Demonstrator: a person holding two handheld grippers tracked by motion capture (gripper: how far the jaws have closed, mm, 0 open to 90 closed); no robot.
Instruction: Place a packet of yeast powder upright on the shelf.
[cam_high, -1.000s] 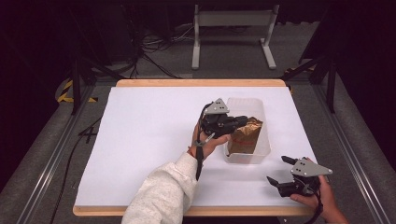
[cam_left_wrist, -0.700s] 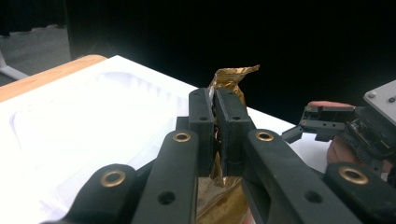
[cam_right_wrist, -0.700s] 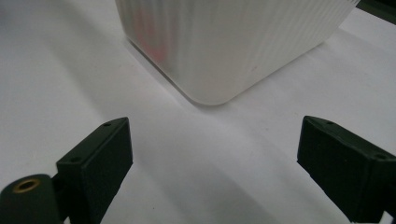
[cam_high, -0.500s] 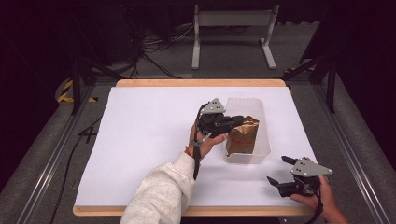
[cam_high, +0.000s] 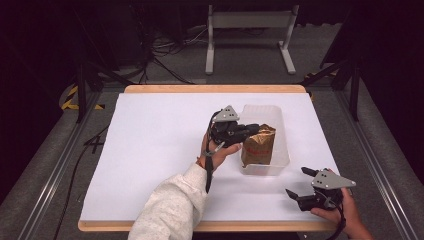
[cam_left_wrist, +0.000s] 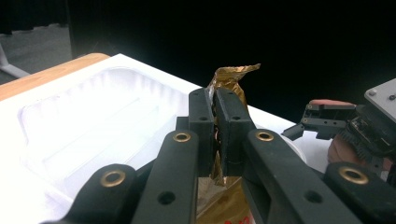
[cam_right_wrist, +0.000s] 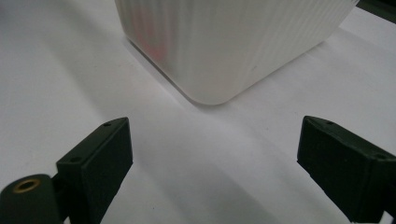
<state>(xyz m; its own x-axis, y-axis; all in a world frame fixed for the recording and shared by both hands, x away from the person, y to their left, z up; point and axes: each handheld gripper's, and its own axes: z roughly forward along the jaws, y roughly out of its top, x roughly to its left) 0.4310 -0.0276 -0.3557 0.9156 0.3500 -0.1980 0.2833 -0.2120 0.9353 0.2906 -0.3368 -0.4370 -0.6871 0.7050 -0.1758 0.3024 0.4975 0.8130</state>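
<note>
On the white desk (cam_high: 150, 150) a clear tub (cam_high: 280, 160) sits right of centre. The left claw (cam_high: 253, 131) reaches in from the tub's 9 o'clock side, its jaws pinched tight on the crimped top of a gold bag (cam_high: 259, 146), which stands in the near half of the tub; the left gripper view shows the foil (cam_left_wrist: 229, 77) poking up between the closed jaws. The right claw (cam_high: 300, 182) rests at the desk's 5 o'clock corner, jaws spread wide with nothing between them, facing the tub's rounded corner (cam_right_wrist: 210, 95) nearby
</note>
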